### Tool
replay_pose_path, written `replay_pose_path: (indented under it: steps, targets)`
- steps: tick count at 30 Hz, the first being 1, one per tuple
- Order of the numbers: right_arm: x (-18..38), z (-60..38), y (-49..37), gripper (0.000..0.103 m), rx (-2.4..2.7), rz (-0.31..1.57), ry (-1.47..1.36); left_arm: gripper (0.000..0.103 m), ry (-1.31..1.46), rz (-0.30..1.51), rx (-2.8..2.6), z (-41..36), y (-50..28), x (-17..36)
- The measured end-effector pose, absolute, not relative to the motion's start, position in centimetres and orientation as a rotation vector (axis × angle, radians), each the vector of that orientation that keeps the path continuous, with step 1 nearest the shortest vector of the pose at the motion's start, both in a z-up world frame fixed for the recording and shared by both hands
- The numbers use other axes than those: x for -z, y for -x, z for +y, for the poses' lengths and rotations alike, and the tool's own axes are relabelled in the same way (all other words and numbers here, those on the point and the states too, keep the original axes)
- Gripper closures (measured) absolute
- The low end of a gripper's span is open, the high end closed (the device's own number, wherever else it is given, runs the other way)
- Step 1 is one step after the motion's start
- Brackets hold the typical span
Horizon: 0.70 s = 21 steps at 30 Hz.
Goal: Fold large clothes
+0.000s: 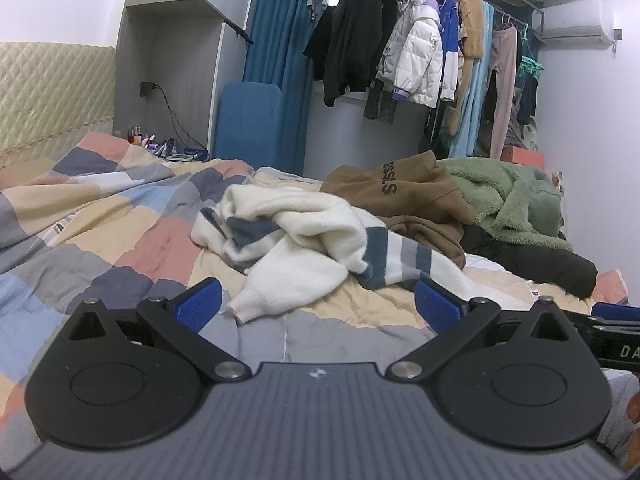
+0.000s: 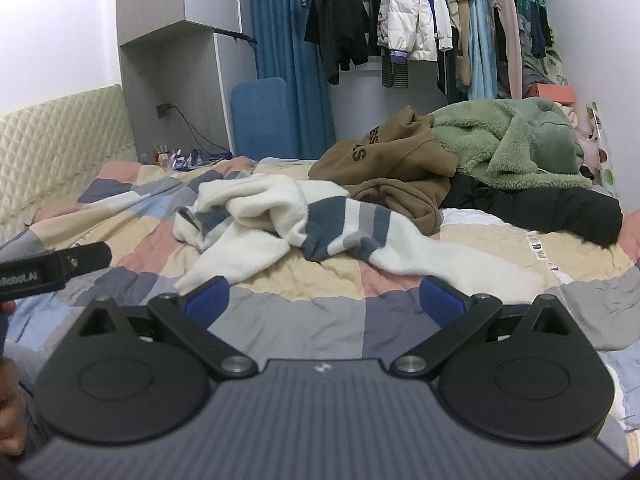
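A crumpled white sweater with blue and grey stripes (image 1: 316,236) (image 2: 320,220) lies in a heap on the patchwork quilt (image 1: 100,216) (image 2: 280,312). One white sleeve reaches toward my left gripper (image 1: 318,306), which hovers open just short of the cuff, nothing between its blue pads. My right gripper (image 2: 326,300) is open too, low over the quilt, with the sweater's other sleeve lying past its right finger. Behind the sweater sit a brown hoodie (image 1: 416,196) (image 2: 392,164), a green fleece (image 1: 516,196) (image 2: 512,148) and a black garment (image 1: 540,260) (image 2: 540,204).
A padded headboard (image 1: 48,92) (image 2: 60,136) runs along the left. A rail of hanging coats (image 1: 420,52) (image 2: 408,16), blue curtain (image 1: 276,40) and a blue board (image 1: 248,120) stand beyond the bed. The other gripper's body shows at each view's edge (image 1: 612,340) (image 2: 52,268).
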State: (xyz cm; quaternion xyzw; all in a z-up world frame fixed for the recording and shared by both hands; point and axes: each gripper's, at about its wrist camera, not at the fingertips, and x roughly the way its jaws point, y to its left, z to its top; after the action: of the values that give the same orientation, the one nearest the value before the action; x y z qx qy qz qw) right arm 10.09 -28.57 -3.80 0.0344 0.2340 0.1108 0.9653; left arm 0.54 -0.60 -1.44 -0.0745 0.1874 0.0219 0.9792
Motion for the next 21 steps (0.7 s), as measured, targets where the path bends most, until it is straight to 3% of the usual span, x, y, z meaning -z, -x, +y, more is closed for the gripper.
replay_pose_path:
  steps: [21]
  targets:
    - [4.2,-28.1,-13.1,0.000,-0.222,0.495,-0.090,0.000,0.133,0.408,-0.061,0.8,-4.5,2.3]
